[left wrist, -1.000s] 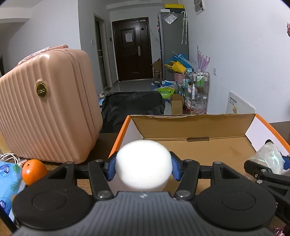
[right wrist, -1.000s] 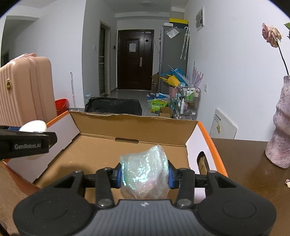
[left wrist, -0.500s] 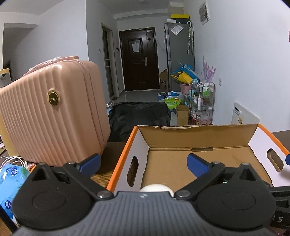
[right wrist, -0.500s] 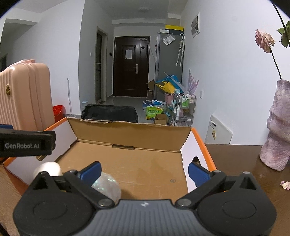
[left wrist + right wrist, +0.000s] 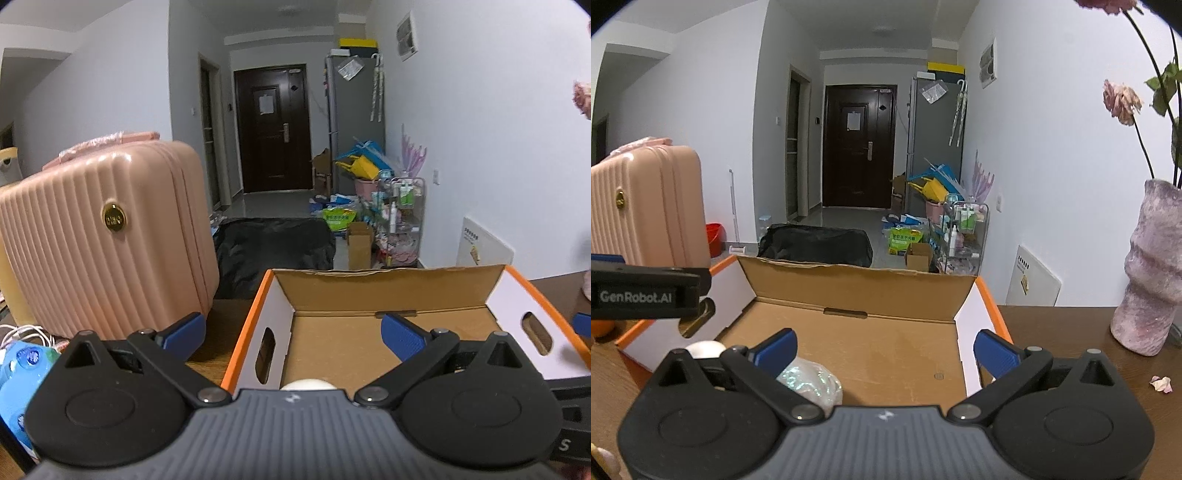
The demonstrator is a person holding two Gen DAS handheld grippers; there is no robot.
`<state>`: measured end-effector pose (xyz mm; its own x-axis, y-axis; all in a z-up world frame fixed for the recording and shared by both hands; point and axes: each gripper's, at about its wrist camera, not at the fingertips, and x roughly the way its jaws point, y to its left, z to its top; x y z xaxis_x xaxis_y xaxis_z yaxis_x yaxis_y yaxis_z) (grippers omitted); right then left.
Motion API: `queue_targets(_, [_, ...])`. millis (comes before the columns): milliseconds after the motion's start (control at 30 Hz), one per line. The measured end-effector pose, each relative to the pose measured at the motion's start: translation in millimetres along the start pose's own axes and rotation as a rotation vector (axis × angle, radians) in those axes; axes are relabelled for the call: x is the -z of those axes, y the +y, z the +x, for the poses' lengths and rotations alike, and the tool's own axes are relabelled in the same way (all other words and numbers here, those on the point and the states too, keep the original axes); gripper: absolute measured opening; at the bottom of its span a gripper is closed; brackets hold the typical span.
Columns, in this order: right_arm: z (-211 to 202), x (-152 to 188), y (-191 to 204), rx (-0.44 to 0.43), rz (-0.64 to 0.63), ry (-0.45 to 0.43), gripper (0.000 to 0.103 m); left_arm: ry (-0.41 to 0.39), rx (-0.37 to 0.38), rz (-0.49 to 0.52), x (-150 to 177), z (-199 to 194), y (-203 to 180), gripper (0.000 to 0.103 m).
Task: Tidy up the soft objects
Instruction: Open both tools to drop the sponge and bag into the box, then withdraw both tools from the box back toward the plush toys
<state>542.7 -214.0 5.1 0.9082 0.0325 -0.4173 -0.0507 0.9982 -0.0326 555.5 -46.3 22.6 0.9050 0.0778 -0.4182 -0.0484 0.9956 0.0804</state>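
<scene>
Both grippers, left (image 5: 291, 328) and right (image 5: 884, 349), are spread wide, empty; ball (image 5: 701, 349) and wrap (image 5: 809, 382) are seated in the box (image 5: 864, 284).

Both hand-held grippers, left (image 5: 291, 334) and right (image 5: 884, 349), are opening wide, leaving white ball (image 5: 701, 349) and iridescent wad (image 5: 809, 382) lying in the box (image 5: 857, 284).

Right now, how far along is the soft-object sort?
Done: the white foam ball and the iridescent plastic wad lie inside the cardboard box. In hand: nothing; left gripper and right gripper have just opened, empty. Left: no other soft object shows in either view.
</scene>
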Motion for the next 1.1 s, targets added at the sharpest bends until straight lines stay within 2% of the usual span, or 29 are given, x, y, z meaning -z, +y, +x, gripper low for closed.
queue_targets(233, [-26.4,-0.7,-1.8,-0.007,0.0,-0.023,0.103,-0.059,0.006,0.027,-2.7,-34.6,4.8,0.103])
queue_targets(633, [-84.2,7.1,0.8,-0.021,-0.006,-0.061,0.103,-0.097,0.047,-0.037,-5.5,-93.7,37.7,0.103])
queue_targets(1100, [-142.1,29.9,3.4,-0.041,-0.011,-0.071,0.103,-0.101,0.052,-0.035,23.0,-149.0,55.5,0.103])
